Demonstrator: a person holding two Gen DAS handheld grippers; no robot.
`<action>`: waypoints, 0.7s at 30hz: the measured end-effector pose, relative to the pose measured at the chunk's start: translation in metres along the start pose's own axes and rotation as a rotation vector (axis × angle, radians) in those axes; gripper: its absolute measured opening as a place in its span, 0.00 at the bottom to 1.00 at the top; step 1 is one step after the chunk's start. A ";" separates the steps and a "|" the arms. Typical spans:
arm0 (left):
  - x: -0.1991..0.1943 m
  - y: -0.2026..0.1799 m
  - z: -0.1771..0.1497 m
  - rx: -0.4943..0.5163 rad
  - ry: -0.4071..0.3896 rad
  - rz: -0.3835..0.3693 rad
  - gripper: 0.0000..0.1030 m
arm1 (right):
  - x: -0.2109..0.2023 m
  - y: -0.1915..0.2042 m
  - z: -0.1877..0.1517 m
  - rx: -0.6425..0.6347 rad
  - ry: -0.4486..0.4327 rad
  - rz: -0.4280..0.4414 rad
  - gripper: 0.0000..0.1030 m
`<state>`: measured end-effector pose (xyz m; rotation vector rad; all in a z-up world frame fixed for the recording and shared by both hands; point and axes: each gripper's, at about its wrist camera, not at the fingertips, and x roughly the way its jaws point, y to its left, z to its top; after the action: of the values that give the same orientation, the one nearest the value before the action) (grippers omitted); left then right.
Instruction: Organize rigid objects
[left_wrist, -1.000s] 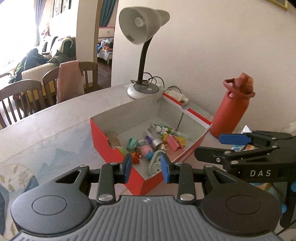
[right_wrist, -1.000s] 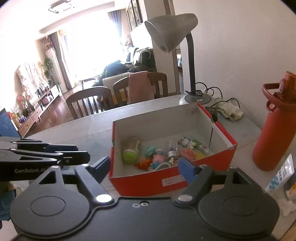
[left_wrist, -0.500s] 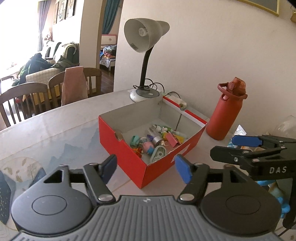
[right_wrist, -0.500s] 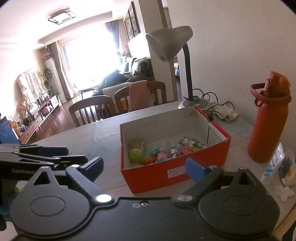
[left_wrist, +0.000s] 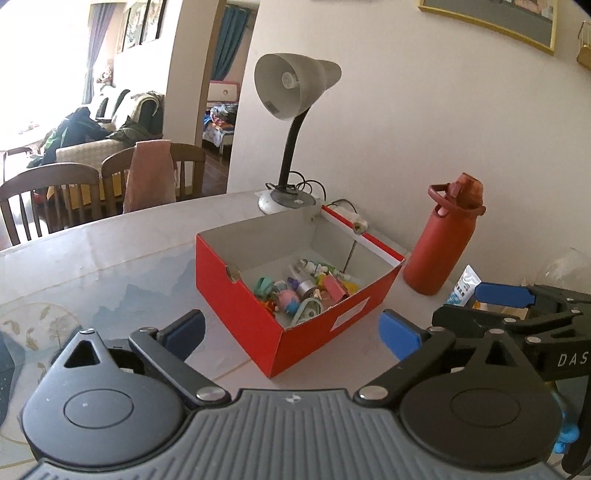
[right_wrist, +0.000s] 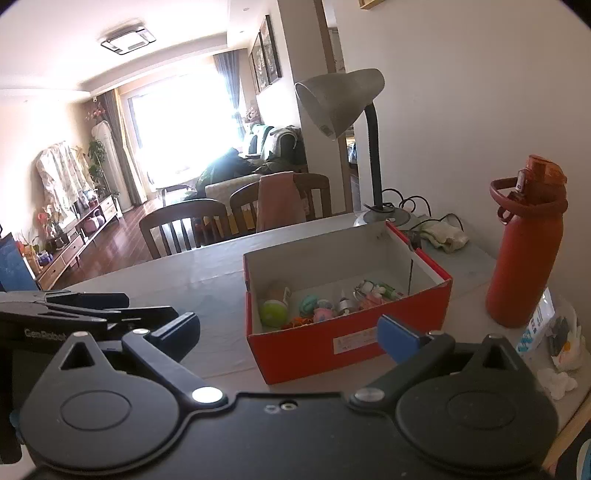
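On the surface (left_wrist: 110, 266), a red box (left_wrist: 295, 332) of small toys (left_wrist: 295, 291) is sitting straight ahead of both claws, its long side running rightward; left claw (left_wrist: 291, 332) and right claw (right_wrist: 288, 336) are opening wide, gripping nothing.

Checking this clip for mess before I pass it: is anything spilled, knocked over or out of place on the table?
Nothing stands out. The red box sits flat with the small toys inside it, the red bottle and desk lamp stand upright, and no toy lies loose on the table. A crumpled cloth lies behind the box.
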<state>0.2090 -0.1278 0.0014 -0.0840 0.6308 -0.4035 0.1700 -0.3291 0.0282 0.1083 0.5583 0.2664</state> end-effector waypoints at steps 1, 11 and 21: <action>-0.001 0.000 0.000 -0.003 -0.002 0.000 0.98 | -0.001 0.000 -0.001 0.001 0.000 0.000 0.99; -0.001 -0.009 -0.005 0.001 0.005 -0.008 0.98 | -0.002 0.000 -0.006 -0.010 0.010 0.014 0.99; 0.003 -0.015 -0.006 0.009 0.002 -0.017 0.98 | -0.006 -0.009 -0.007 0.007 0.016 0.014 0.99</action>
<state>0.2026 -0.1431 -0.0025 -0.0803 0.6307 -0.4232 0.1628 -0.3389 0.0240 0.1174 0.5747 0.2790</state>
